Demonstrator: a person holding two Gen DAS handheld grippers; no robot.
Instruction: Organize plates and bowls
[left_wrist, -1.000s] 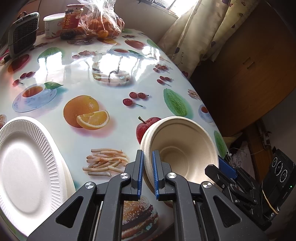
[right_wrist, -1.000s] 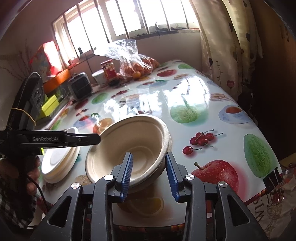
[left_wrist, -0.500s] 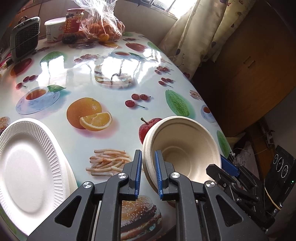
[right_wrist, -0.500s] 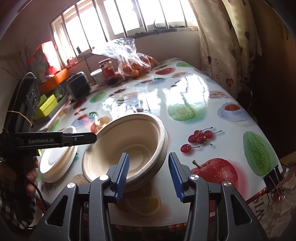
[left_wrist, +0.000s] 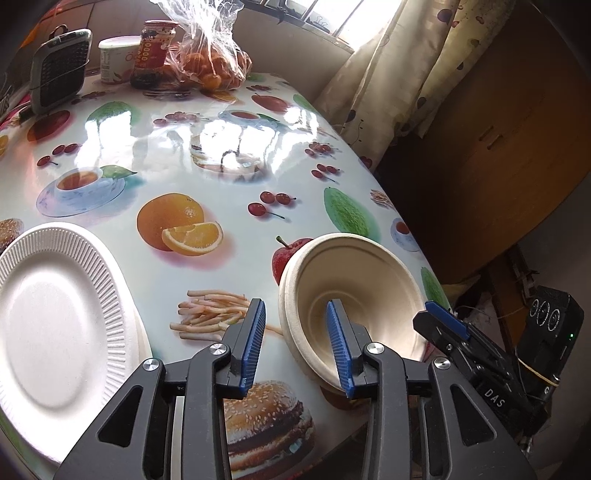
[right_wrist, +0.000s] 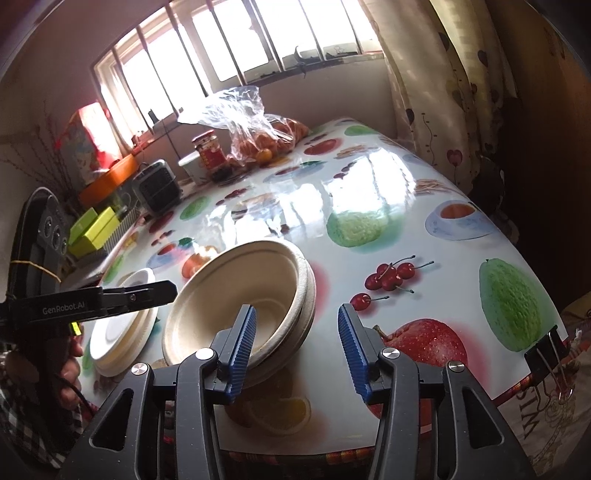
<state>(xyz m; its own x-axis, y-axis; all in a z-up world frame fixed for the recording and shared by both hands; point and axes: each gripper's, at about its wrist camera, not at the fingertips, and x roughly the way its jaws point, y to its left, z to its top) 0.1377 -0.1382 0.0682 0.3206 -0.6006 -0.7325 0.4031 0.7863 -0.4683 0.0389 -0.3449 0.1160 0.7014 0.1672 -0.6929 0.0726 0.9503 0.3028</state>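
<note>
Bowls (left_wrist: 354, 295) sit nested as a tilted beige stack near the counter's (left_wrist: 236, 147) right front edge in the left wrist view, over a printed apple and just beside a printed burger. The left tongs (left_wrist: 295, 343) stand open, jaws spread to either side of the stack's near left rim: one blue pad is outside the rim above the printed fries, the other hangs over the bowl's inside, and neither pad visibly presses the rim. White ribbed plates (left_wrist: 55, 314) lie stacked at the counter's left front, well apart from the bowls. At far right the right tongs (left_wrist: 447, 321) show one blue-tipped finger just beside the bowls' right rim. At the counter's far end are a bag of oranges (left_wrist: 207, 62), a jar (left_wrist: 153, 51), a white tub (left_wrist: 116, 55) and a small grey fan heater (left_wrist: 59, 70).

From the right wrist view the same bowls (right_wrist: 236, 295) show as a stack, the top one leaning toward the camera. The right tongs (right_wrist: 295, 347) are open wide; the left blue pad overlaps the stack's near rim and the other stands clear over bare counter (right_wrist: 369, 192) beside a printed apple. The left tongs (right_wrist: 162, 290) reach in from the left, tip just beside the bowls' far left rim, their state not clear from here. The plates (right_wrist: 118, 332) lie beyond and below that tip. The bag of oranges (right_wrist: 258, 129) and the jar (right_wrist: 210, 151) stand by the window. A binder clip (right_wrist: 546, 350) grips the cloth at the right edge.
</note>
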